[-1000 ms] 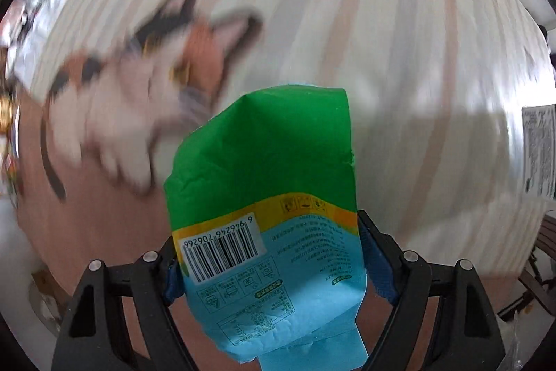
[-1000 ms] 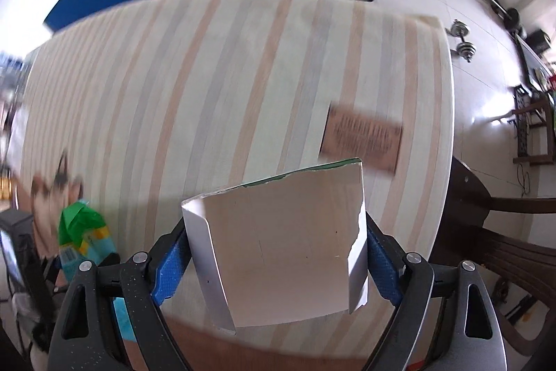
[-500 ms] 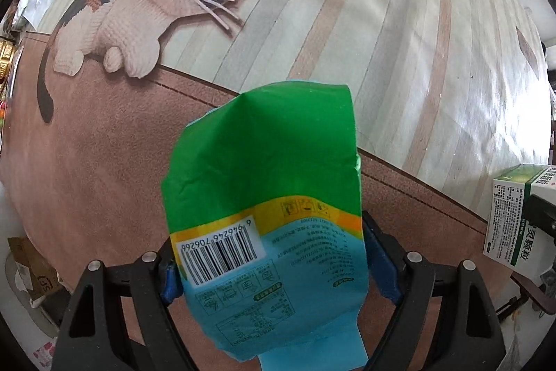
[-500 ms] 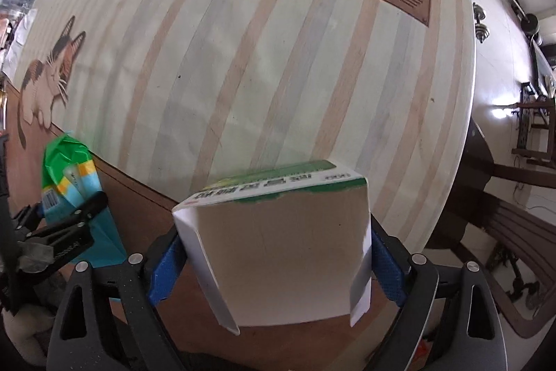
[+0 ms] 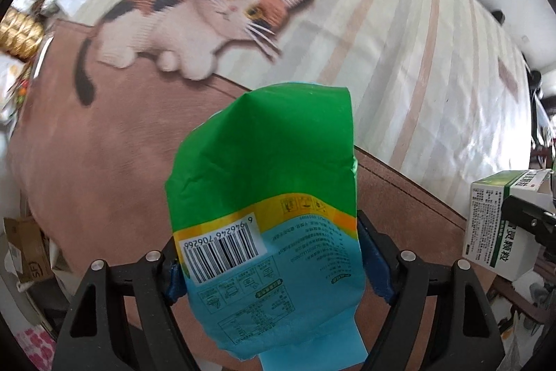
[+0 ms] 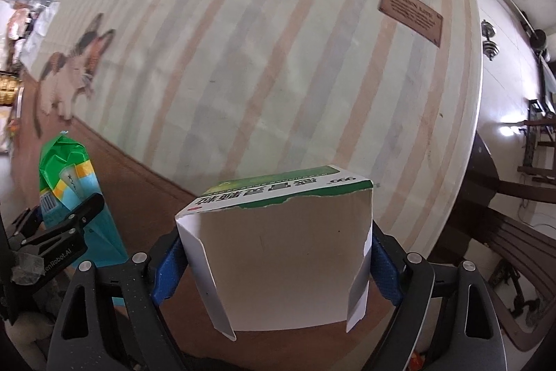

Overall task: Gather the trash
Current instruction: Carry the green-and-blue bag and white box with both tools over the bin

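A crumpled green, yellow and light-blue packet [image 5: 264, 169] with a barcode hangs between the blue pads of my left gripper [image 5: 274, 270], whose jaws are closing on it. In the right wrist view a torn white and green cardboard box [image 6: 281, 263] sits between the pads of my right gripper [image 6: 274, 270], which also squeeze inward on it. Both grippers point down over the brown band of a mat. The box [image 5: 493, 225] shows at the right edge of the left wrist view, and the packet [image 6: 66, 169] at the left of the right wrist view.
Below lies a striped mat [image 6: 278, 58] with a calico cat print [image 5: 194, 23] and a brown label patch [image 6: 410, 14]. Dark wooden chairs [image 6: 514, 232] stand right of the mat, dumbbells [image 6: 490, 40] beyond. Clutter [image 5: 21, 30] and a cardboard carton [image 5: 24, 246] sit at the left.
Both grippers have travelled over the mat toward its brown band, each keeping its item. The cat print has slid toward the middle of the left wrist view. The box has come into that view.
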`<state>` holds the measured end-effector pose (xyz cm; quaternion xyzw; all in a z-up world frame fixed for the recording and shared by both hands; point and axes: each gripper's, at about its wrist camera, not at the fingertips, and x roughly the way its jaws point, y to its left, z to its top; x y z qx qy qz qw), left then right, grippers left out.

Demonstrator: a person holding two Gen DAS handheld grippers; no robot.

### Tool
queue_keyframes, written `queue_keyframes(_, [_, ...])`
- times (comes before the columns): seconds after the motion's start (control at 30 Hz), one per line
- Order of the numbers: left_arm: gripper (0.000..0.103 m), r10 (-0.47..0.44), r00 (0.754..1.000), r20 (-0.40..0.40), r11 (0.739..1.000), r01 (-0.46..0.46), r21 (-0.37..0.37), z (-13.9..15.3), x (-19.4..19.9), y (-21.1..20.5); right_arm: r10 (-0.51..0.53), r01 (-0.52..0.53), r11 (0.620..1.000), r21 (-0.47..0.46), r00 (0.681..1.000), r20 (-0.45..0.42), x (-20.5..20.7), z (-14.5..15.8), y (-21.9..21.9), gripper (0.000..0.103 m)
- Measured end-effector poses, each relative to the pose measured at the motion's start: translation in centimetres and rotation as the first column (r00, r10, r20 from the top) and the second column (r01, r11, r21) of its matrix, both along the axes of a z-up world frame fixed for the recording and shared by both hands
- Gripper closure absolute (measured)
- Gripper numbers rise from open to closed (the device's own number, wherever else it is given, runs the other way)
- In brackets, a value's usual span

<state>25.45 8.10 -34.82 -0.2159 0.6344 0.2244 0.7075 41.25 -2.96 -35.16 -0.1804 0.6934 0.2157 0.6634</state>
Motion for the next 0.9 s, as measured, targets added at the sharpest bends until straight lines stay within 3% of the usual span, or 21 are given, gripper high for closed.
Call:
queue_keyframes(0.17, [0.024, 0.057, 0.996, 0.067, 0.998, -0.059, 0.029, 3.9, -3.8, 0.5, 0.077, -0.078, 0.996, 0.053, 0.997, 0.026, -3.0, 2.8, 2.2, 0.013])
queue_keyframes(0.37, [0.024, 0.149, 0.973, 0.175, 0.988, -0.155, 0.019, 7.9, -11.6, 0.5, 0.158, -0.166, 0.977, 0.136, 0.985, 0.069, -8.9, 7.3, 4.1, 0.014])
queue_keyframes(0.57, [0.024, 0.303, 0.918, 0.255, 0.952, -0.303, -0.040, 9.6, -25.0, 0.3, 0.234, -0.248, 0.945, 0.215, 0.968, 0.091, -19.2, 10.2, 4.6, 0.014])
queue_keyframes(0.73, [0.024, 0.447, 0.871, 0.205, 0.894, -0.440, -0.081, 6.1, -37.0, 0.4, 0.335, -0.340, 0.914, 0.223, 0.940, 0.059, -31.0, 8.5, 5.0, 0.014])
queue_keyframes(0.9, [0.024, 0.602, 0.796, 0.063, 0.795, -0.590, -0.137, -2.6, -47.9, 1.4, 0.425, -0.413, 0.893, 0.179, 0.905, -0.030, -40.4, 2.0, 5.9, 0.014])
